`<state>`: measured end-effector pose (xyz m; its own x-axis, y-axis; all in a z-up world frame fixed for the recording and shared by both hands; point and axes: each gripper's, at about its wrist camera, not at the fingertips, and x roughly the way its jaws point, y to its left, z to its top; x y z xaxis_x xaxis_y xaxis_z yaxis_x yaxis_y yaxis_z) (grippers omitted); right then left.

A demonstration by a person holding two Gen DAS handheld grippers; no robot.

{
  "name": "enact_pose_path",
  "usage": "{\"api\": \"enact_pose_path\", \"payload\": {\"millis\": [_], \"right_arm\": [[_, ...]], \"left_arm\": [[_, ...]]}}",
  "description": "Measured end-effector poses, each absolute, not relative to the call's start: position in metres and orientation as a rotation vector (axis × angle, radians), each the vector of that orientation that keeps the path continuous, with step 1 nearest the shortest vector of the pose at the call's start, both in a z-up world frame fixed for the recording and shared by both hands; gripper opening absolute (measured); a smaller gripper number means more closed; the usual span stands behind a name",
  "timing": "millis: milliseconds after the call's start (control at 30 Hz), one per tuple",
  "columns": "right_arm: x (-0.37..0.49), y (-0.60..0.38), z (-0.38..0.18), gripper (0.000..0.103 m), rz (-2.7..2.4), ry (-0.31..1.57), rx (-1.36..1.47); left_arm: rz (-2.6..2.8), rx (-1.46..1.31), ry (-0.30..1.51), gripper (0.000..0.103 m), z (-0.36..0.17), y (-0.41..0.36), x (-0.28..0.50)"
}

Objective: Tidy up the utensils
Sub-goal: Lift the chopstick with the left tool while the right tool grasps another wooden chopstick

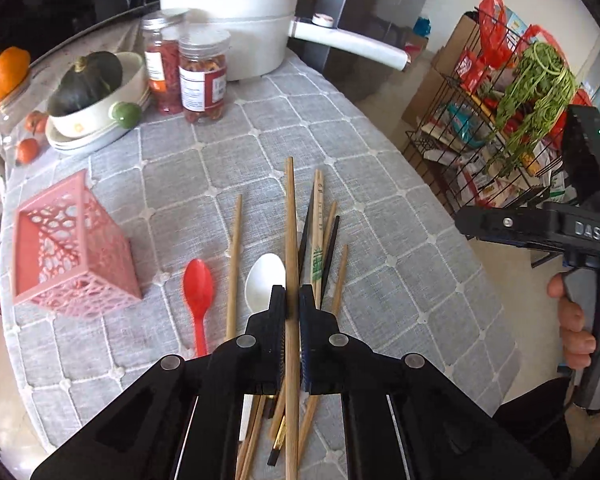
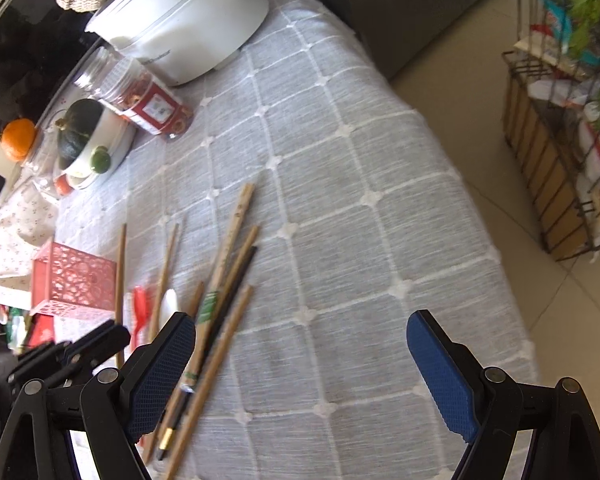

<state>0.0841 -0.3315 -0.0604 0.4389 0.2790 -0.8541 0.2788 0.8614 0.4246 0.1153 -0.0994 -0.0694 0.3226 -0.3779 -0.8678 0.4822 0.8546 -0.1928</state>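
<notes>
My left gripper (image 1: 292, 300) is shut on a long wooden chopstick (image 1: 290, 232), which runs forward between its fingers above the table. Several more chopsticks (image 1: 320, 240) lie loose on the grey checked tablecloth, with a red spoon (image 1: 198, 292) and a white spoon (image 1: 264, 276) to their left. A pink perforated basket (image 1: 68, 248) lies on its side at the left. My right gripper (image 2: 300, 344) is open and empty, hovering over the cloth just right of the chopsticks (image 2: 224, 288). The basket also shows in the right wrist view (image 2: 76, 276).
A white pot (image 1: 236, 24) with a long handle, two jars (image 1: 188, 72), a bowl holding a dark squash (image 1: 92, 88) and small fruits stand at the table's far side. A wire rack (image 1: 500, 120) of groceries stands on the floor beyond the table's right edge.
</notes>
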Motion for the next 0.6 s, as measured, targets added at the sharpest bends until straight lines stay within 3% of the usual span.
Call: {"api": "enact_pose_path", "payload": {"millis": [167, 333, 600], "right_arm": [[0.099, -0.309, -0.072, 0.079, 0.071, 1.168, 0.581], [0.119, -0.28, -0.091, 0.054, 0.129, 1.217, 0.592], [0.156, -0.217, -0.104, 0.041, 0.206, 1.229, 0.543]], "left_arm": [[-0.532, 0.035, 1.05, 0.007, -0.051, -0.062, 0.09], [-0.487, -0.009, 0.983, 0.007, -0.042, -0.031, 0.077], [-0.477, -0.123, 0.958, 0.007, -0.032, 0.008, 0.081]]}}
